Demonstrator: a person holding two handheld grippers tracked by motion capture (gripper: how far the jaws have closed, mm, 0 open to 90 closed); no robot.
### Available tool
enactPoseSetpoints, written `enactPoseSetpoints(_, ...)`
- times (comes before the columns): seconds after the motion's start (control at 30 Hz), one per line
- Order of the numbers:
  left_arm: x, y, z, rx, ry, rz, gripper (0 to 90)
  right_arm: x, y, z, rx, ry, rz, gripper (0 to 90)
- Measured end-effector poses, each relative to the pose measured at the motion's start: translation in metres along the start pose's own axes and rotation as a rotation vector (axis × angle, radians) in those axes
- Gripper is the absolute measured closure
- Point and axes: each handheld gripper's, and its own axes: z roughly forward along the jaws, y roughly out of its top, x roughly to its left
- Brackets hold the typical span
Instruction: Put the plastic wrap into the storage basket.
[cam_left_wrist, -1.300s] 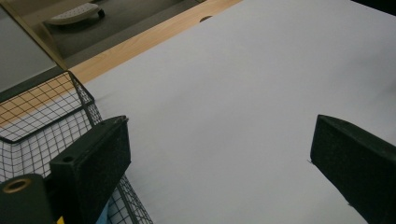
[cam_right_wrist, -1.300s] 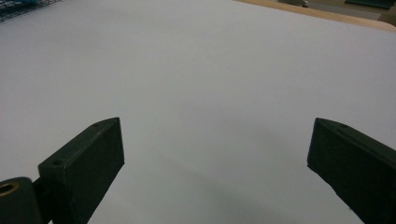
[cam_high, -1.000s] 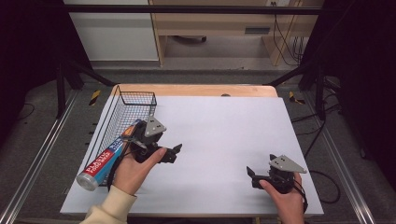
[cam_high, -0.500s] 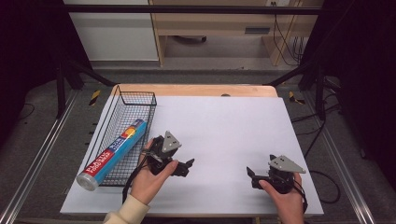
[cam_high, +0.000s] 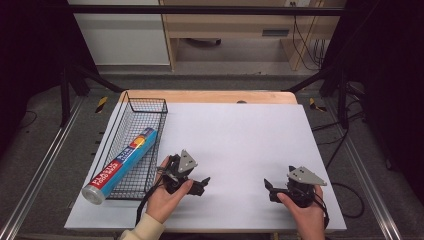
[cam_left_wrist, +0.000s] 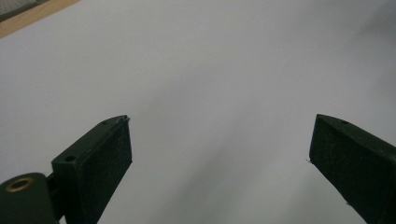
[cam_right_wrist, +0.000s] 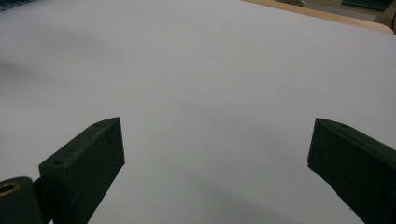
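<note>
Resting both grippers near the front edge

L gripper (cam_high: 202, 184) sits just right of the wire basket (cam_high: 155, 107), jaws spread, empty. R gripper (cam_high: 270, 190) likewise spread, well apart. Foil box (cam_high: 120, 165) lies in basket, end poking out front. Wide bare table (cam_high: 240, 135) btwn and beyond; gripper views show white surface.

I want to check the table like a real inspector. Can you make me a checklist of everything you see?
Surface: white sheet over a wooden table, bare in the middle.
Job's things: blue roll box lying slanted in a wire basket at the left edge, its capped end sticking out over the near rim.
Clutter: nothing seen on the sheet.
Tongs: left tongs open, holding nothing, just right of the basket; right tongs open, holding nothing, near the front right.
Cables: one trails from each of the tongs; more hang at the far right.
Surroundings: dark frame, grey floor, wooden bench behind.
</note>
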Motion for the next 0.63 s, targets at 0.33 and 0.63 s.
enactPoseSetpoints(0.33,0.006,-0.025,0.003,-0.008,0.011,-0.024,5.9,0.001,0.000,0.001,0.011,-0.005,-0.006,4.3)
enactPoseSetpoints(0.63,0.006,-0.037,-0.005,-0.074,0.024,-0.036,5.9,-0.001,0.000,0.007,0.012,-0.004,0.023,5.4)
